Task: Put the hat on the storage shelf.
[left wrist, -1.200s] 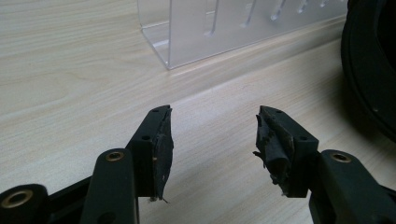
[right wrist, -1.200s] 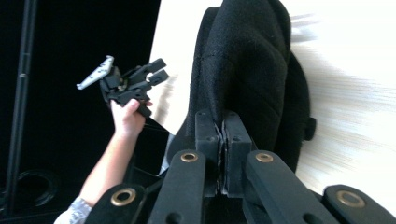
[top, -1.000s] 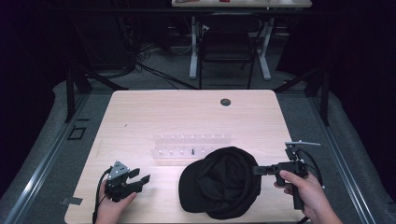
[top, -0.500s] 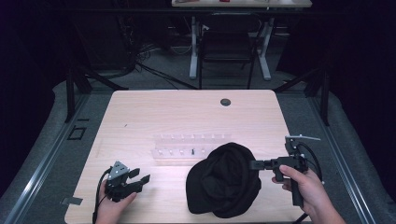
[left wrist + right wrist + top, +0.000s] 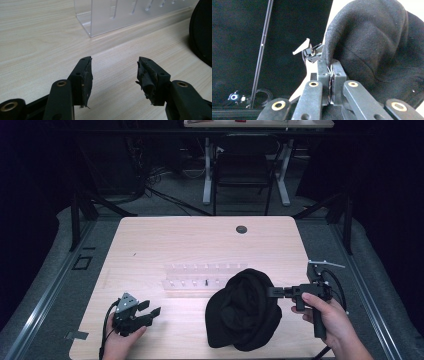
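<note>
We find a light wooden rectangular table (image 5: 165, 240) carrying a black fabric cap (image 5: 245, 312) at its near right portion, bunched and partly lifted, its right edge raised toward the right gripper (image 5: 272, 292). That gripper, held in the person's right hand (image 5: 327, 315), points left across the table, and its jaws are pressed together on a fold of the cap's edge; in the right gripper view we see the two black jaws closed tight with the dark cloth (image 5: 372, 42) pinched between them and rising above them in a hump. Just behind the cap, toward the middle of the table, lies a clear acrylic rack (image 5: 200, 276) with a row of small pegs or slots; the cap's far left edge appears to touch or overlap its right end, though we cannot tell which. The left gripper (image 5: 150, 309) rests low at the near left of the table in the person's left hand (image 5: 120, 342), well apart from the cap. In the left gripper view its jaws stand wide apart with nothing between them, worn pads (image 5: 146, 75) facing each other over bare wood; the clear rack (image 5: 120, 12) sits ahead and the cap's dark rim (image 5: 202, 35) shows at the right edge. A small round dark grommet (image 5: 241, 229) sits in the tabletop near the far edge.
</note>
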Available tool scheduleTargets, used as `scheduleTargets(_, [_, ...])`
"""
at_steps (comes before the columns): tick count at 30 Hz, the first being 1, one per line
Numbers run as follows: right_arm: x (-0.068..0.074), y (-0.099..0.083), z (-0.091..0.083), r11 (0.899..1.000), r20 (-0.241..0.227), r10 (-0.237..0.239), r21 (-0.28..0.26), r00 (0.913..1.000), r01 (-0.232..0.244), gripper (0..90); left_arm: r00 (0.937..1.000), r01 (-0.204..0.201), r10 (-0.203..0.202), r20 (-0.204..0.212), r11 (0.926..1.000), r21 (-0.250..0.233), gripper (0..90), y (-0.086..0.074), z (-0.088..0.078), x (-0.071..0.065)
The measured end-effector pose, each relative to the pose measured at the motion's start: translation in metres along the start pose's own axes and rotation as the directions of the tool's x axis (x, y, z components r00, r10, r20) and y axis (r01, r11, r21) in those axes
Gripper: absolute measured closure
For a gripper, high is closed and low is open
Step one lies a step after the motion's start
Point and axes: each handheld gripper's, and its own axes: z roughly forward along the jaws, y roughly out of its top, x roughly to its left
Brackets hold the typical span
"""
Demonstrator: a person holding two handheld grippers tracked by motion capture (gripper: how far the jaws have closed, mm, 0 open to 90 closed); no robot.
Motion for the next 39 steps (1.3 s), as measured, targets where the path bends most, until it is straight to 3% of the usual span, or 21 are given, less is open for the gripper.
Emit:
scheduleTargets(8, [0.01,0.004,-0.004,1.0,-0.028,0.008,-0.021,0.9996,-0.009,88.2,1.0,0.002,-0.002,0.0,1.0,0.0,45.8,0.0,0.0,0.0])
scheduleTargets(39, [0.053,0.022,-0.023,0.994,-0.091,-0.045,-0.104,0.9948,0.036,88.2,1.0,0.001,-0.001,0.0,1.0,0.001,45.8,0.0,0.001,0.0])
